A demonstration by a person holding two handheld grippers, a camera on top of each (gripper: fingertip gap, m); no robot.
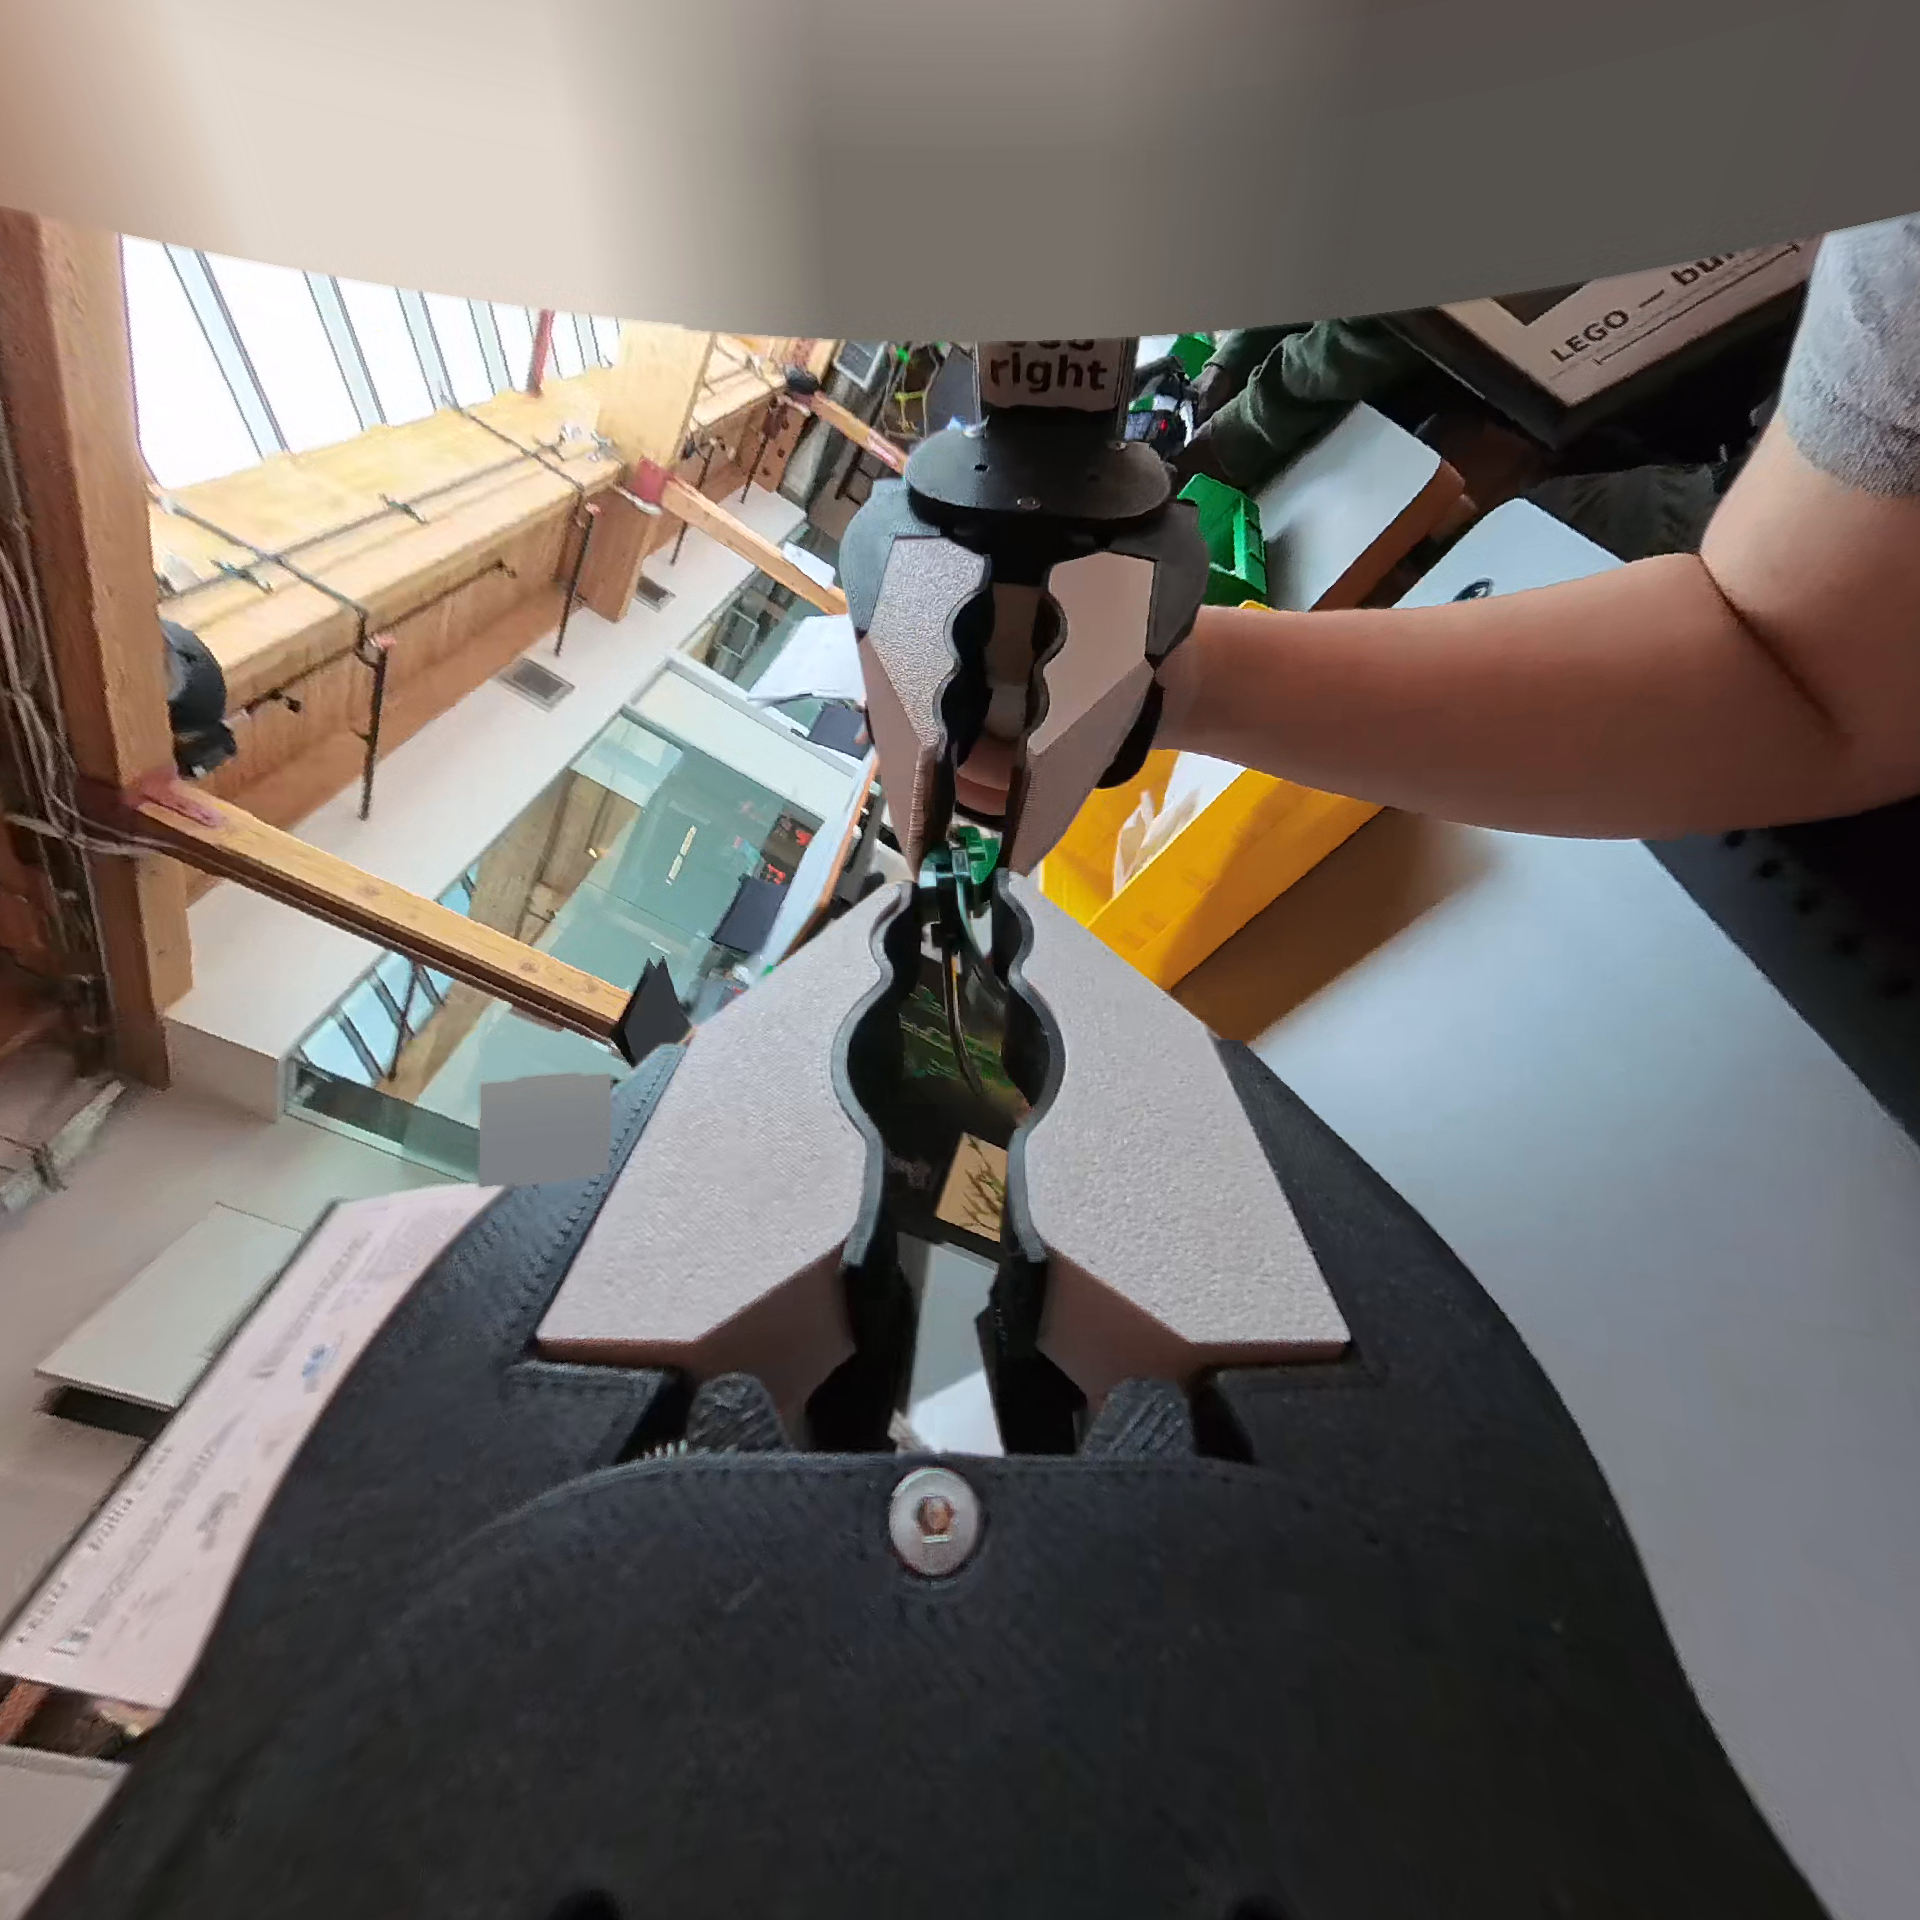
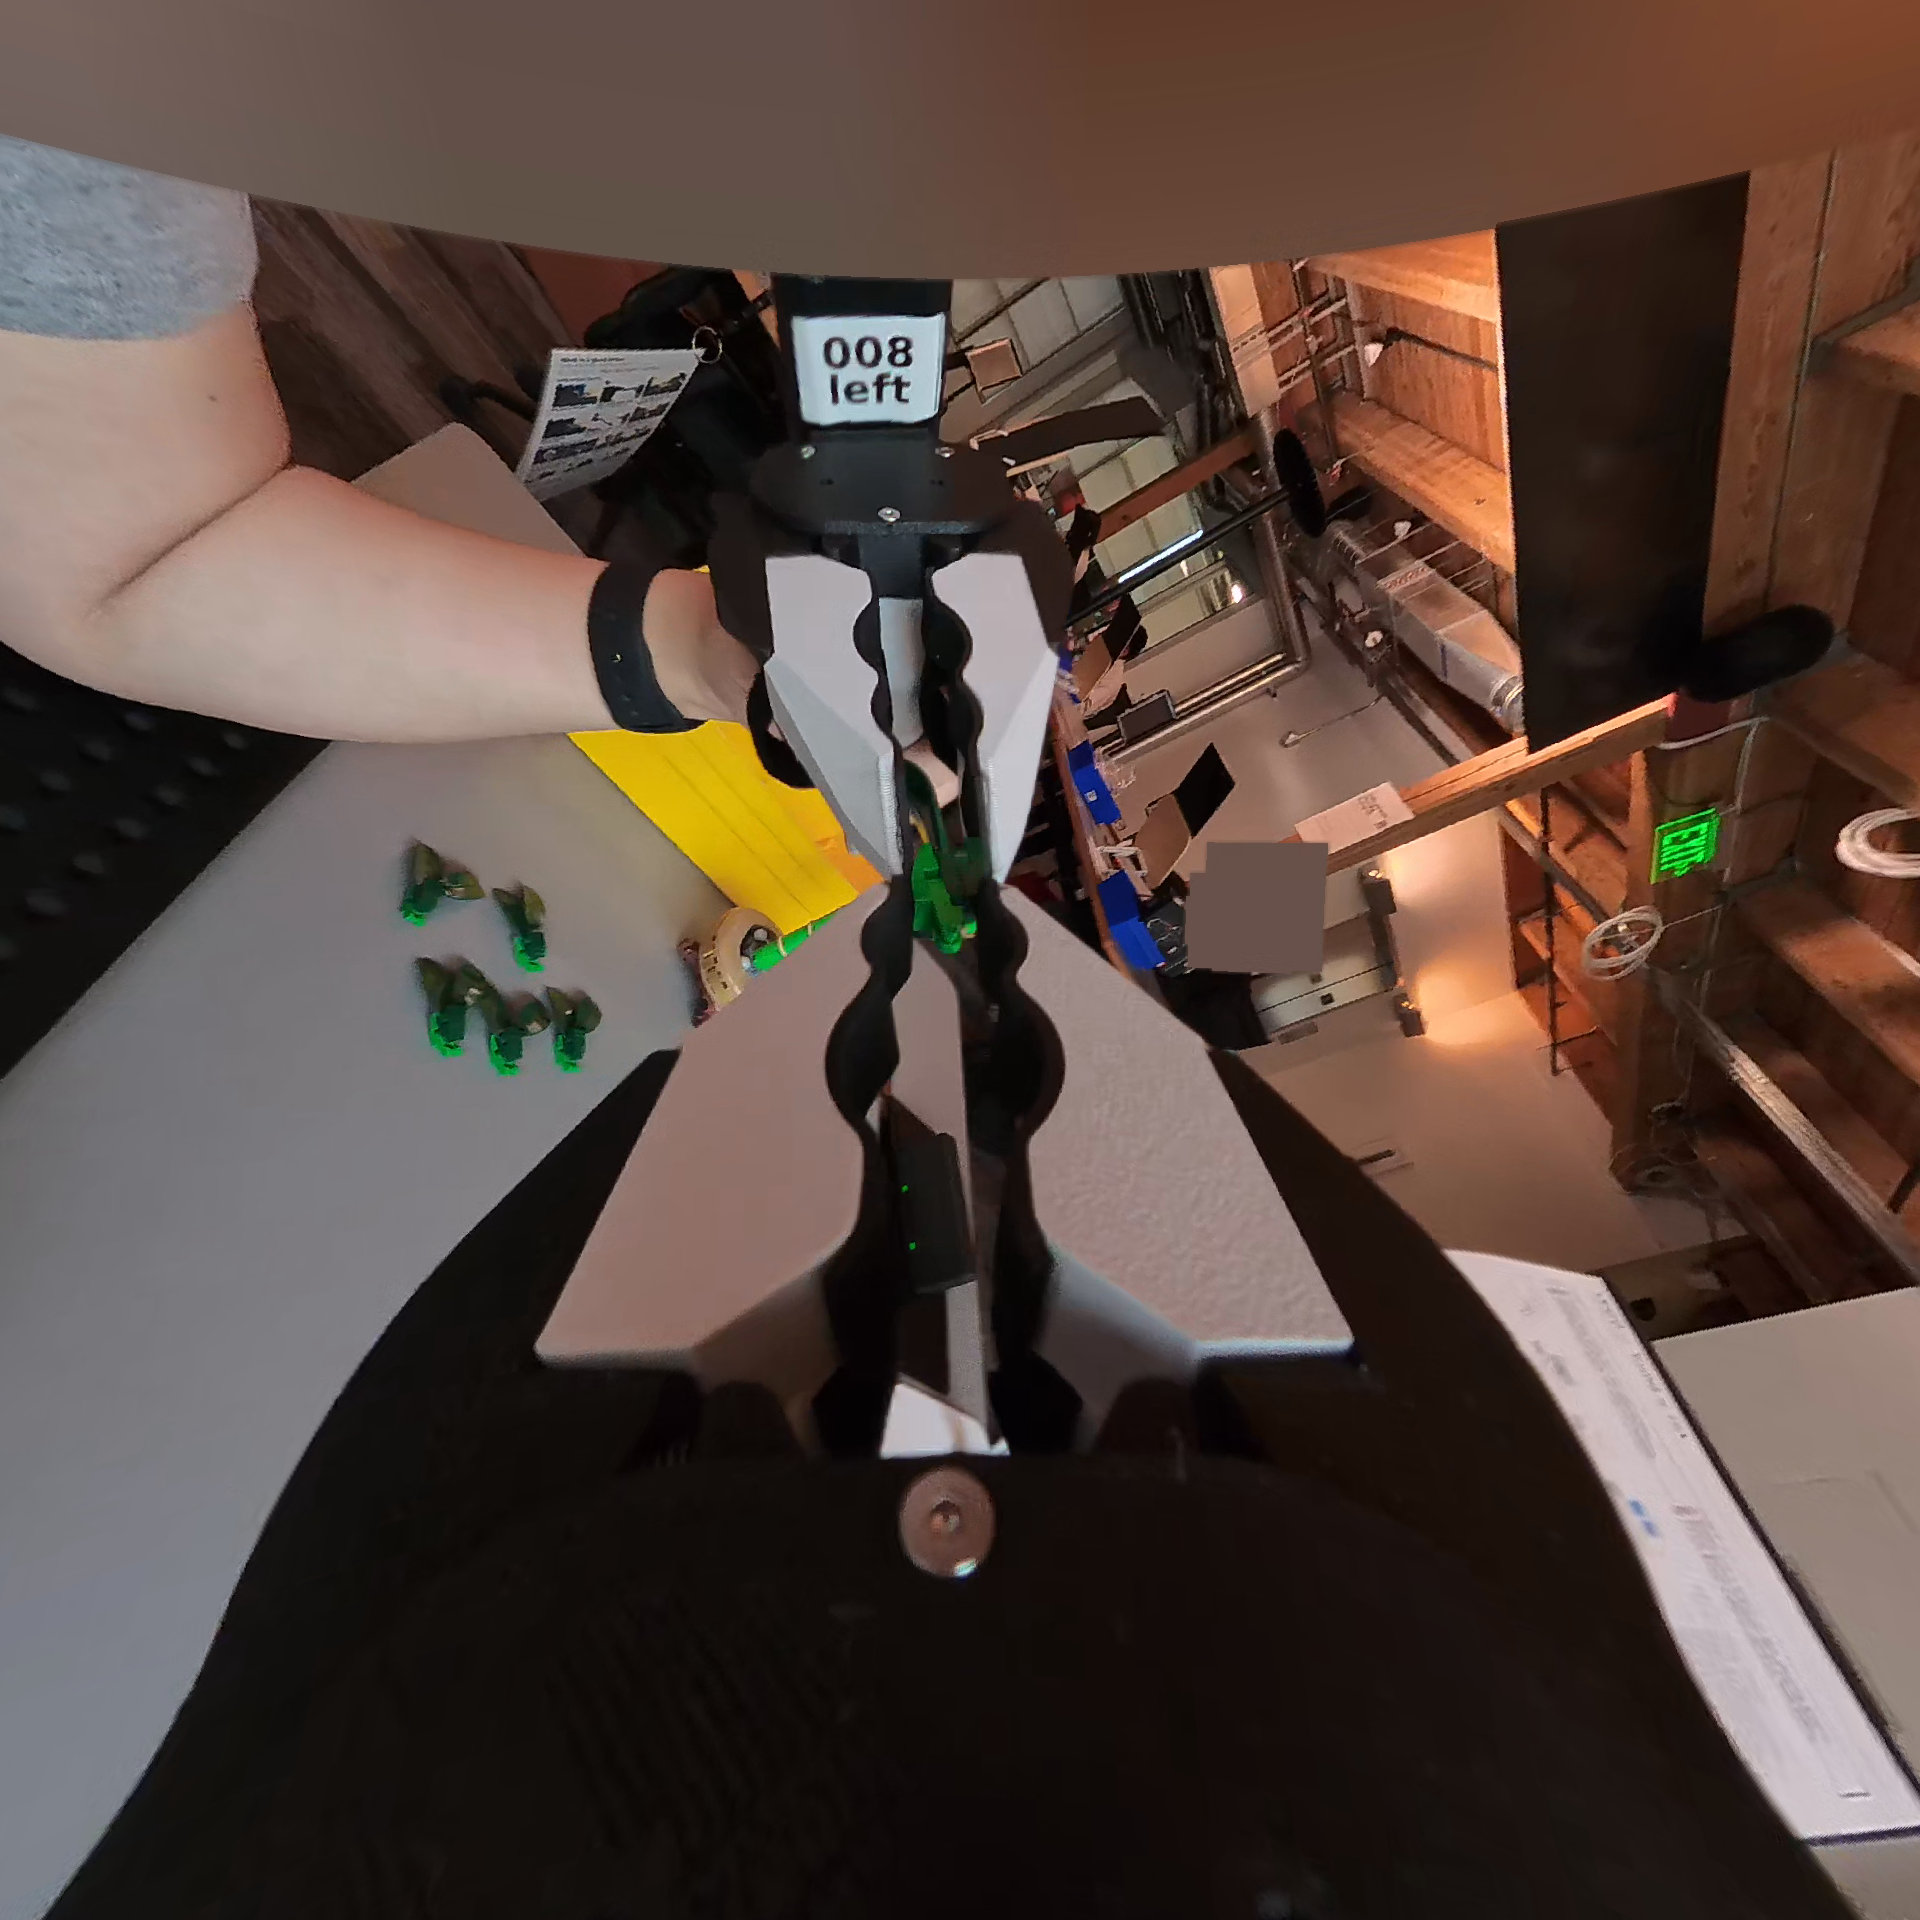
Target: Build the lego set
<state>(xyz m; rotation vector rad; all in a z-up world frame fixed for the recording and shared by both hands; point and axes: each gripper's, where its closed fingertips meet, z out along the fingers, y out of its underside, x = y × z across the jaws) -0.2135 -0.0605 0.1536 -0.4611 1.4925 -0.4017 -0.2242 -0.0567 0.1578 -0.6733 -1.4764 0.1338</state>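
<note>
Tip to tip above a white table (image 2: pixel 260 1195), the left gripper (image 1: pixel 958 885) and the right gripper (image 2: pixel 940 883) meet on a small green Lego assembly (image 2: pixel 940 883), which hangs in the air between them. Each gripper's fingers appear drawn in close around the piece, pinching it from opposing ends; the exact contact is partly hidden by the black finger edges.

The assembly looks light and rigid, but its slim leaf-like parts would likely pop off under a twist, so the firmest hold is probably on the blocky green base, squeezed gently and pushed straight.

Farther off on the table lie several finished green sprigs (image 2: pixel 499 977) in a loose cluster, with a roll of tape (image 2: pixel 732 951) beside a yellow bin (image 2: pixel 727 810). A printed sheet (image 2: pixel 1714 1558) rests at the right.
</note>
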